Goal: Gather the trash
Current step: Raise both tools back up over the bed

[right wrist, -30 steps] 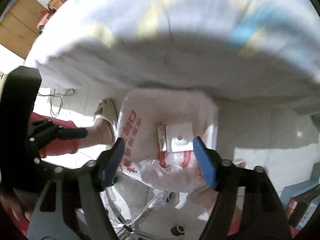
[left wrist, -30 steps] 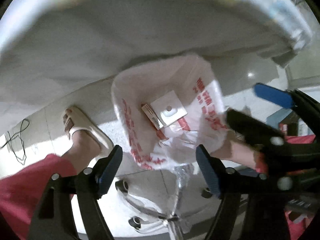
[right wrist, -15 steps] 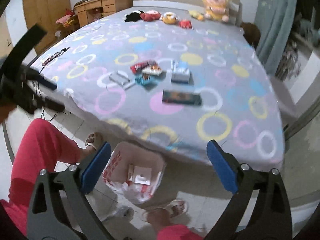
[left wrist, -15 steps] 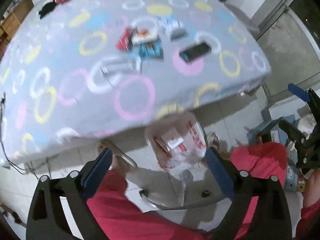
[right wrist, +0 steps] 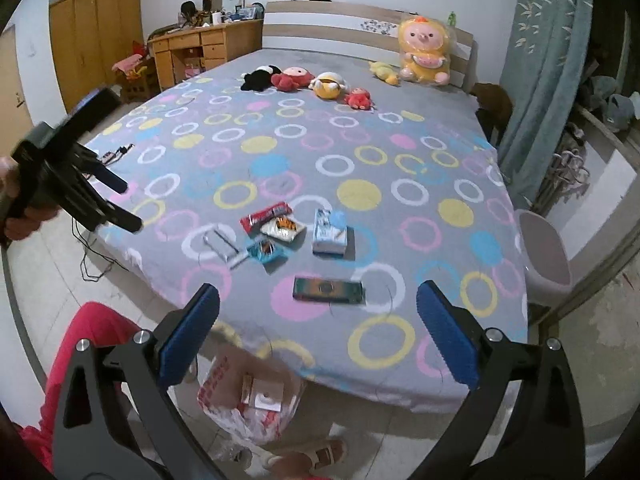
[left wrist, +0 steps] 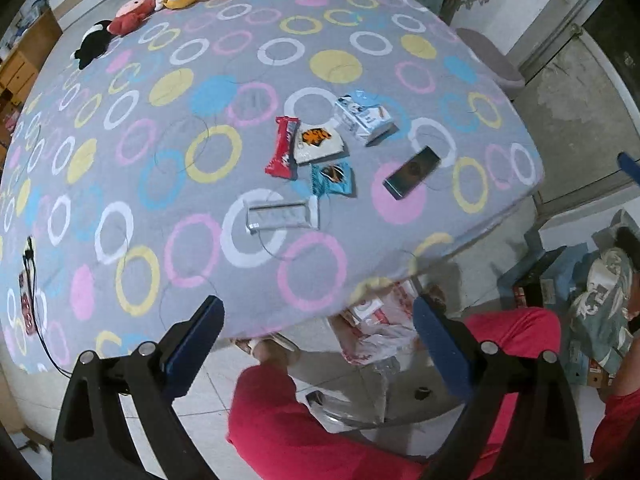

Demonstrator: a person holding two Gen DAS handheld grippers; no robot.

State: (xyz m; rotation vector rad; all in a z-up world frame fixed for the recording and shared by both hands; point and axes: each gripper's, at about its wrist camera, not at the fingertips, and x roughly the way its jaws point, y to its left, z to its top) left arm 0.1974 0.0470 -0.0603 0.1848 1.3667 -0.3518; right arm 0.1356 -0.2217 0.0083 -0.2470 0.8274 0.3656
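Observation:
Trash lies mid-bed: a red wrapper (left wrist: 283, 146) (right wrist: 265, 214), a white-orange packet (left wrist: 318, 141) (right wrist: 283, 227), a small blue packet (left wrist: 333, 176) (right wrist: 265, 251), a white-blue carton (left wrist: 363, 118) (right wrist: 329, 231), a clear wrapper (left wrist: 280, 216) (right wrist: 220, 243) and a dark flat box (left wrist: 413, 172) (right wrist: 329, 290). A white-red plastic bag (right wrist: 248, 404) (left wrist: 380, 332) with trash in it sits on the floor at the bed's foot. My left gripper (left wrist: 318, 338) and right gripper (right wrist: 318, 330) are open and empty, held above the bed's near edge. The left gripper also shows in the right wrist view (right wrist: 108, 200).
Plush toys (right wrist: 316, 80) lie at the bed's far end by the headboard. A charger cable (left wrist: 30, 276) lies at the bed's left edge. A wooden desk (right wrist: 200, 48) and wardrobe stand far left, a stool (right wrist: 544, 252) and curtain to the right. My red-trousered legs are below.
Both grippers have risen from just above the bag on the floor and now look over the bed top. Both stay open and empty.

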